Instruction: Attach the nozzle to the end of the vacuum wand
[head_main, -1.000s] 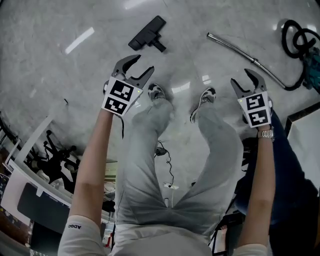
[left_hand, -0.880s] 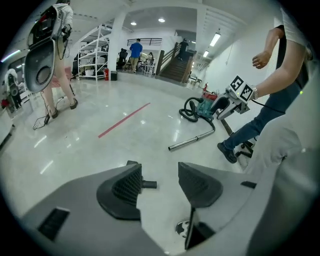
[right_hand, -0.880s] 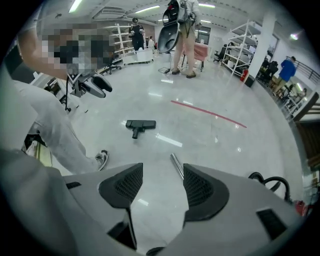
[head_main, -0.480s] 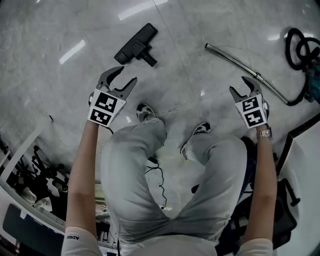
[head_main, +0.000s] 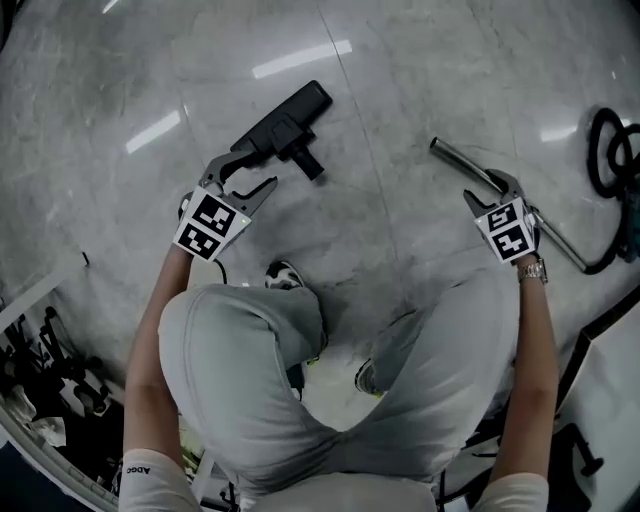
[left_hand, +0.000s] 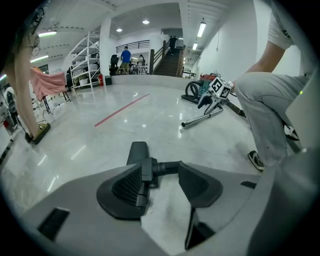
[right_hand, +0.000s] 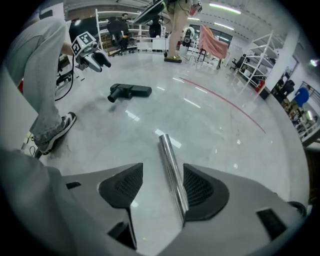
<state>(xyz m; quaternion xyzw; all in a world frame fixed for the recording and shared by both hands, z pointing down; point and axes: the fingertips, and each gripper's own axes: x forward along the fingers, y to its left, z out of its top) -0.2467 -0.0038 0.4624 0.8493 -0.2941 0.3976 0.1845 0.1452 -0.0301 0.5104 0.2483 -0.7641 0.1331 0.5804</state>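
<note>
Down near the floor (head_main: 400, 80), left tongs (head_main: 258, 170) gape wide at the nozzle (head_main: 283, 128), right tongs (head_main: 490, 190) over the wand (head_main: 455, 157), both empty.

A black plastic floor nozzle (head_main: 283, 128) lies flat on the pale glossy stone floor (head_main: 400, 70), upper left of centre in the head view. Its wide flat head slants toward the upper right. A short round neck juts from the middle of the head toward the lower right, its end free. The shiny silver metal wand tube (head_main: 458, 161) lies on the same floor at the right of that view. It is straight and slants from its bare open end, at upper left, down toward the right edge. Nozzle and wand lie well apart, not joined.
</note>
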